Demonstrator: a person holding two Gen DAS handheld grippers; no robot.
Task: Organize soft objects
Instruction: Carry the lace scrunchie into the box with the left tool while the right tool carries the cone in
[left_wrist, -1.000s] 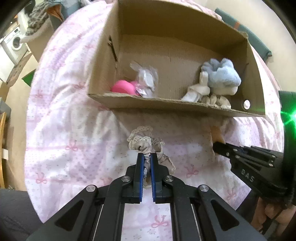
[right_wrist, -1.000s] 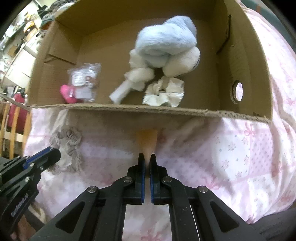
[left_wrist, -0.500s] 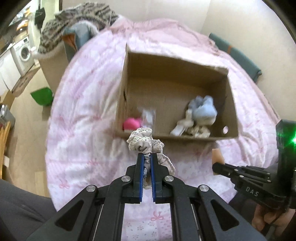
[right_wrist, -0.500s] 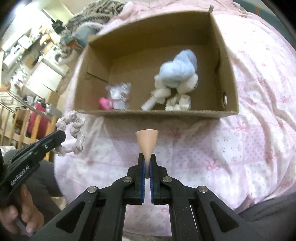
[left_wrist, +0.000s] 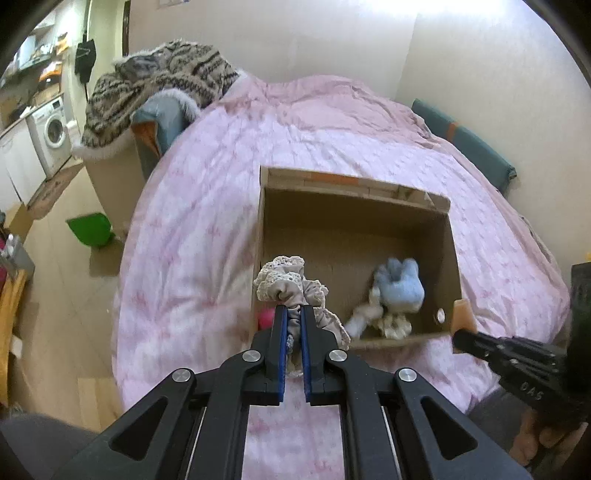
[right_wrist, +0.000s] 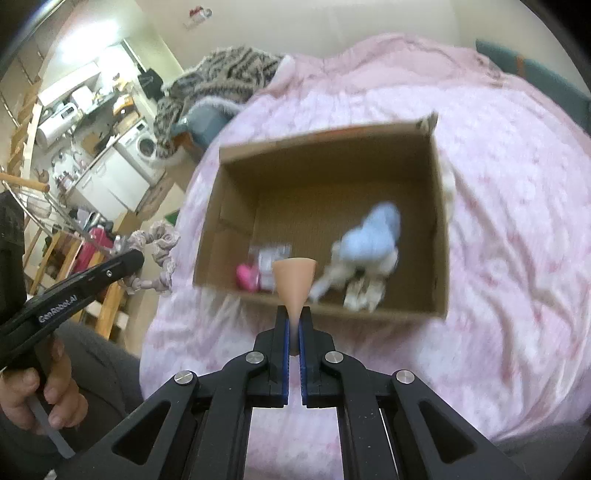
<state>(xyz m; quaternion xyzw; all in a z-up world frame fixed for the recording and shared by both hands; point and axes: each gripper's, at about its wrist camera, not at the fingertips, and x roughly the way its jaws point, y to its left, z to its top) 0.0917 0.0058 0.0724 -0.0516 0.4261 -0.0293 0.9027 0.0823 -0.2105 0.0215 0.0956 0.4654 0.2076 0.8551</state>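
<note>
- The left gripper (left_wrist: 291, 314) is pinched tight on a lacy beige scrunchie (left_wrist: 291, 286), which bunches up above the tips and hangs free in the air, in front of the near wall of the cardboard box (left_wrist: 452, 258).
- The right gripper (right_wrist: 294, 315) is pressed shut on the narrow end of a small peach wedge (right_wrist: 294, 275), likely a makeup sponge; its wide end stands up over the near edge of the box.
- Both things look light and squashy. The scrunchie is floppy, so loose loops can snag on the box rim; a hold on its gathered middle, as here, seems soundest.
- The sponge probably gives under pressure and may spring out of the tips; the thin end suits the pinch.
- Inside the box lie a blue plush toy (right_wrist: 373, 236), a cream scrunchie (right_wrist: 364, 293), a clear packet (right_wrist: 271, 258) and a pink thing (right_wrist: 245, 277).
- The box sits on a pink bedspread (left_wrist: 207, 221) with its top open. The far half of its floor is bare, so there is room to drop both things.
- The two grippers are well apart, one toward each near corner, so they need not cross.
</note>
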